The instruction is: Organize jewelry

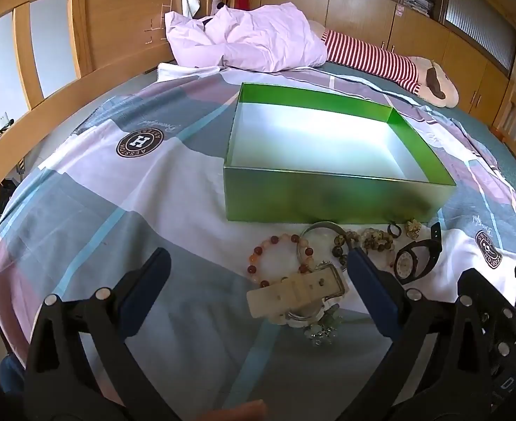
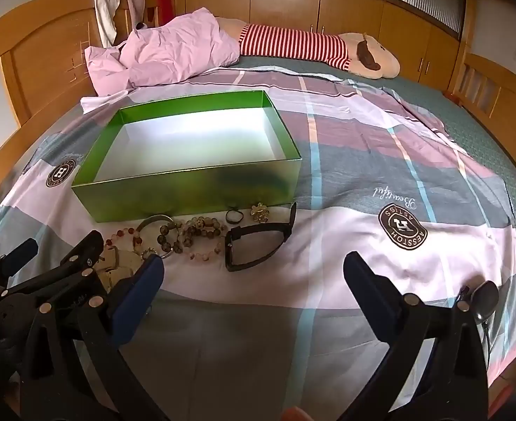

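An empty green box point(image 1: 335, 194) point(image 2: 194, 193) with a white floor lies open on the bed. Jewelry lies in front of it: a red bead bracelet point(image 1: 258, 263), a metal bangle point(image 1: 322, 226), dark bead bracelets point(image 1: 370, 240) point(image 2: 187, 233), a white watch point(image 1: 300, 293), a black watch point(image 1: 415, 258) point(image 2: 258, 242), a ring point(image 2: 235, 216) and a gold trinket point(image 2: 259, 212). My left gripper point(image 1: 258, 266) is open, its fingers either side of the white watch and red bracelet. My right gripper point(image 2: 252, 273) is open and empty, just in front of the black watch.
The bed has a patchwork sheet point(image 2: 363, 161) in pink, grey and white. A crumpled pink pillow point(image 1: 247, 40) and a striped plush toy point(image 2: 328, 47) lie at the far side. Wooden headboard point(image 1: 100, 28) and cabinets point(image 2: 415, 42) surround the bed.
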`<state>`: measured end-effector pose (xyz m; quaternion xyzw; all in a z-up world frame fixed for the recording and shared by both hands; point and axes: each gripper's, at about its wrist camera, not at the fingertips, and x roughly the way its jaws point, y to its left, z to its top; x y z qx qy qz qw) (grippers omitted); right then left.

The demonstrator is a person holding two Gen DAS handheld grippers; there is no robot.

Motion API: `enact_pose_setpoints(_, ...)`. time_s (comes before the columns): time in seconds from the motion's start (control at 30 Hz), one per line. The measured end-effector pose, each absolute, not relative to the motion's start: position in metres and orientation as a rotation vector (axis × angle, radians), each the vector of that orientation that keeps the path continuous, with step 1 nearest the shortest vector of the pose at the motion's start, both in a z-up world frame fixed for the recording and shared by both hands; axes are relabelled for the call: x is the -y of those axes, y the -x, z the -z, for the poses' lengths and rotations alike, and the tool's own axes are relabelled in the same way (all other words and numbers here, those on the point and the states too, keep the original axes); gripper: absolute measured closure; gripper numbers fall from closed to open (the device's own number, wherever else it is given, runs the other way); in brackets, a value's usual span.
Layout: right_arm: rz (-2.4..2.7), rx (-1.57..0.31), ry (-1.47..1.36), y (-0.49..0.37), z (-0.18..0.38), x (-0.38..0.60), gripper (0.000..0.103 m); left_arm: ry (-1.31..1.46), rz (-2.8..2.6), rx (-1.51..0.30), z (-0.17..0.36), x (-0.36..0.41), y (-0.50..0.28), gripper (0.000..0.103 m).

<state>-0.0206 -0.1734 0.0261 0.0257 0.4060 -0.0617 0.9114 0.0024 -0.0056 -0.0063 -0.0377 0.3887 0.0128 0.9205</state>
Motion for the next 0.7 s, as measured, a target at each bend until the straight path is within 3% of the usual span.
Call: enact_pose_setpoints(0.7, 0.114, -0.837, -0.055, 0.0207, -0.0237, 0.1732, 0.003, 0.082, -0.027, -0.806, 0.0079, 0.0057, -0.0034, 0.004)
